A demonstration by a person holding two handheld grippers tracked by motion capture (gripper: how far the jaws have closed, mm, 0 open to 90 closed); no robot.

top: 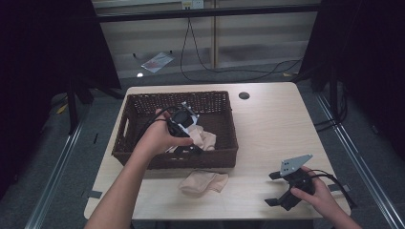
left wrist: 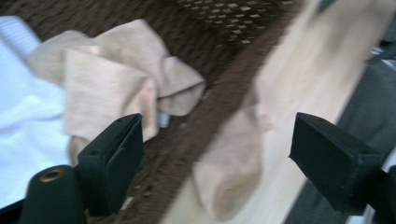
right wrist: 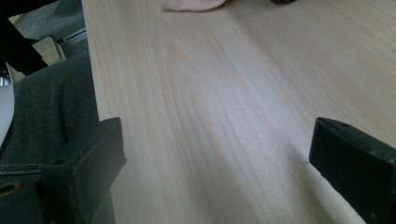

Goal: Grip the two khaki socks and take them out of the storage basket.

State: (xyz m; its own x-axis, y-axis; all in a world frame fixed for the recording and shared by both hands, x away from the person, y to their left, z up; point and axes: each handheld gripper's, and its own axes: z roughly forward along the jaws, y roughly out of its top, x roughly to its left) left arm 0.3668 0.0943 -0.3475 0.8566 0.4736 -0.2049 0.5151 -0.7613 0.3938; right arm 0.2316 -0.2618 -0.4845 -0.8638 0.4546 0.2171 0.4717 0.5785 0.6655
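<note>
The left hand-held gripper (left wrist: pixel 215 154) stood released above the beige sock (left wrist: pixel 116 84) in the wicker basket (top: pixel 143 102); soft, light cloth, best pinched at a raised fold. The right hand-held gripper (right wrist: pixel 215 163) was released too.

A small round dark hole (top: pixel 244 95) sits near the far edge of the pale wooden table (top: pixel 272 133). Black cables (top: pixel 229 71) trail across the grey floor (top: pixel 210 76) beyond it.

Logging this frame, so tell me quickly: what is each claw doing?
Left claw: open, empty, above the wicker basket.
Right claw: open, empty, over the table.
</note>
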